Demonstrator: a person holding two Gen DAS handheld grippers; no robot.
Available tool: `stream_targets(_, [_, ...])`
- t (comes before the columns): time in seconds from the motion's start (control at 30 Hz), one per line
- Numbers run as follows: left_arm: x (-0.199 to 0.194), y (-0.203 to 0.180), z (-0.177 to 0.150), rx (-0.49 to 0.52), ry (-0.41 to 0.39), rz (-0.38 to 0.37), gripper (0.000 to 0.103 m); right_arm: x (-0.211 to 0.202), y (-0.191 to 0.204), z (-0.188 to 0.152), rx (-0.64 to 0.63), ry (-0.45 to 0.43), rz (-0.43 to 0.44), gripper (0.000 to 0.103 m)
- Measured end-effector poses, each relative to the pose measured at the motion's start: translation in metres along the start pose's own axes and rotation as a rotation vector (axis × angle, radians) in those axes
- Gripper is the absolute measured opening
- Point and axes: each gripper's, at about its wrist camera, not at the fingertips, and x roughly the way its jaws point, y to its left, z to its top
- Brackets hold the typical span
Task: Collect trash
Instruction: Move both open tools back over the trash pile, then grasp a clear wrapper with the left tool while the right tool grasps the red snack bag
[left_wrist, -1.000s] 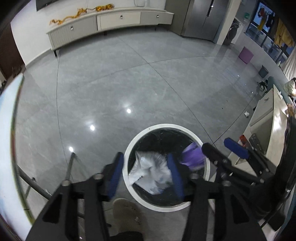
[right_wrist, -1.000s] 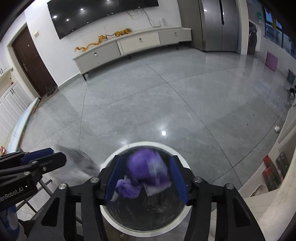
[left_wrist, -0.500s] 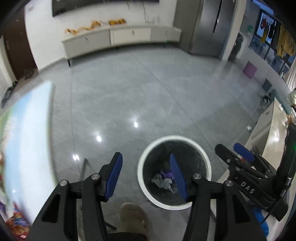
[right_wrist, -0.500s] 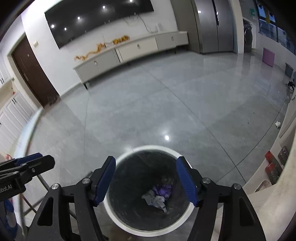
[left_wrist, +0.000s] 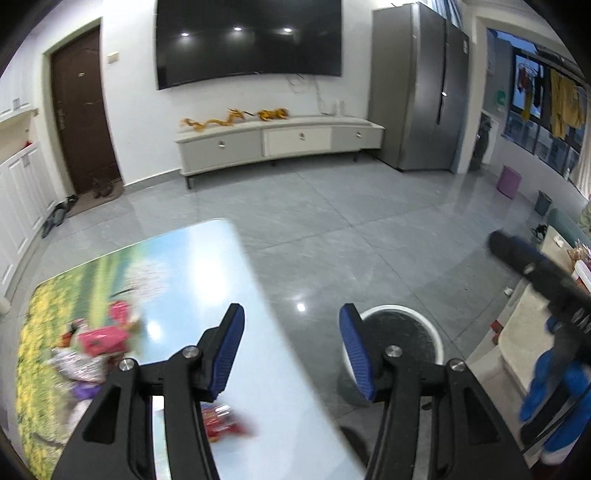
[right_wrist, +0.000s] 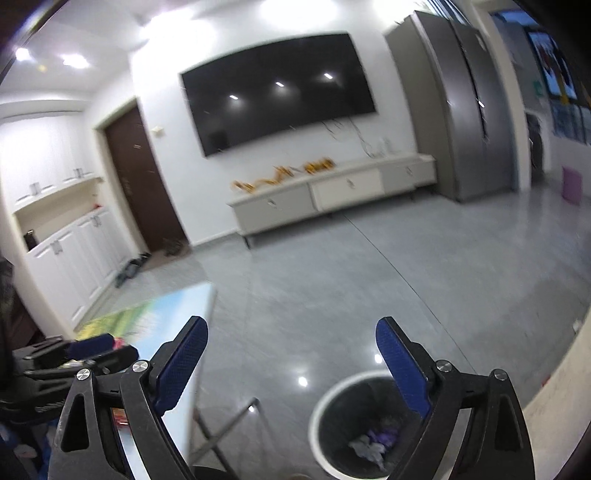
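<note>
Purple and grey crumpled trash (right_wrist: 373, 441) lies at the bottom of the black bin (right_wrist: 334, 398) with its white rim, down on the floor beside the table. More wrappers sit on the table: pink packets (left_wrist: 101, 338), a silvery one (left_wrist: 79, 365) and a red one (left_wrist: 221, 421), all blurred. Both claws are spread wide with nothing in them; the left gripper (left_wrist: 291, 350) hangs over the table edge, the right gripper (right_wrist: 291, 365) above the floor near the bin. A meadow-print cloth covers the table (left_wrist: 192, 266). Glossy grey tiles (left_wrist: 332, 229) run to a low white cabinet (left_wrist: 280, 140) beneath a dark wall television (left_wrist: 247, 37).
</note>
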Motion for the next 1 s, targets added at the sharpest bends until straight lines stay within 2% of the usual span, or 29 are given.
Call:
stream_targets(0.1, [-0.019,0.039,-0.012,-0.051,-0.013,0.036,0.052,-0.01,0.026,0.006,-0.049,-0.017,0.055,0.092])
stream_targets(0.23, [-0.045,0.099,-0.03,-0.132,-0.03,0.12,0.052,-0.008,0.055,0.008,-0.1,-0.011,0.114,0.092])
stream_targets(0.33, [-0.06,0.146,-0.047,-0.172,-0.028,0.181,0.052,0.001,0.076,0.005,-0.129,0.015,0.158,0.092])
stream_targets(0.47, [-0.072,0.202,-0.076,-0.223,0.002,0.226,0.052,0.019,0.104,-0.004,-0.158,0.074,0.222,0.092])
stream_targets(0.63, [-0.06,0.24,-0.101,-0.245,0.071,0.193,0.052,0.048,0.145,-0.027,-0.203,0.194,0.309,0.092])
stream_targets(0.8, [-0.032,0.255,-0.114,-0.266,0.131,0.071,0.052,0.082,0.188,-0.058,-0.247,0.346,0.378,0.092])
stream_targets(0.9, [-0.018,0.257,-0.117,-0.265,0.144,-0.008,0.051,0.096,0.204,-0.077,-0.266,0.415,0.382,0.09])
stream_targets(1.0, [-0.004,0.258,-0.113,-0.249,0.148,-0.023,0.051,0.109,0.215,-0.092,-0.269,0.47,0.373,0.088])
